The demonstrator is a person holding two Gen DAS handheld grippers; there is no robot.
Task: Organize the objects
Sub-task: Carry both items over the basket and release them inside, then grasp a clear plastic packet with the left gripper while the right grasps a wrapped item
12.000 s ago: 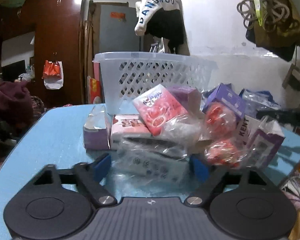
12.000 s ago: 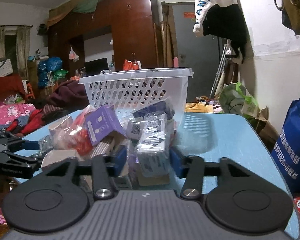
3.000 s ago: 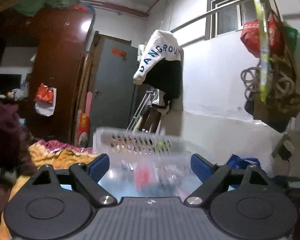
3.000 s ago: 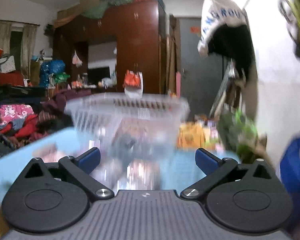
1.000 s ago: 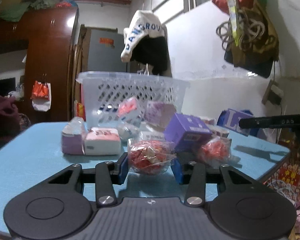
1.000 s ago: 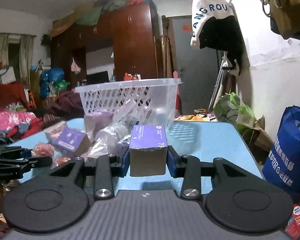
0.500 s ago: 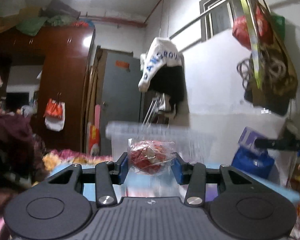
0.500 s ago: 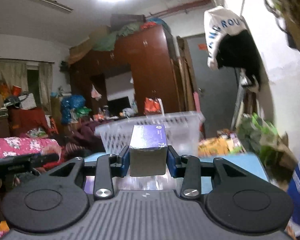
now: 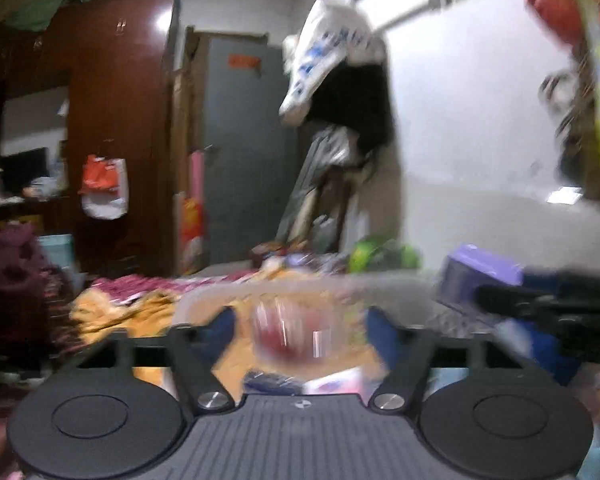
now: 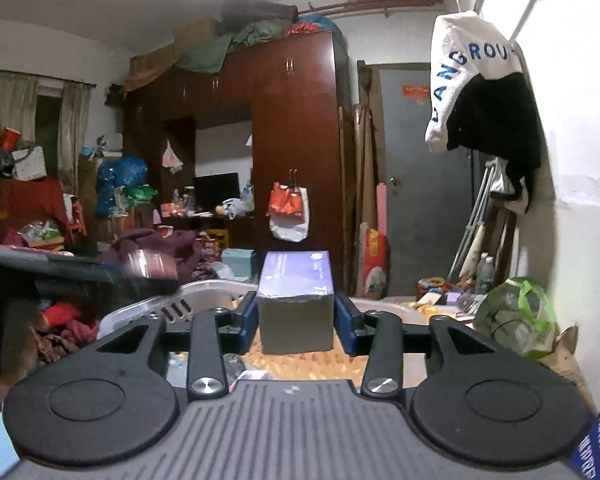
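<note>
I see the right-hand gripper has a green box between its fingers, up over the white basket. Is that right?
Not green: the right wrist view shows the box between the fingers of the right gripper is purple. It is over the white basket, and the jaws have just been opening.

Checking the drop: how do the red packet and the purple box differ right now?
The red packet is round, shiny and blurred; the purple box is square-edged and sharp. The packet has wide gaps to the left tool's fingers; the box has narrow ones in the right tool. Both tools' jaws have just been opening above the basket.
</note>
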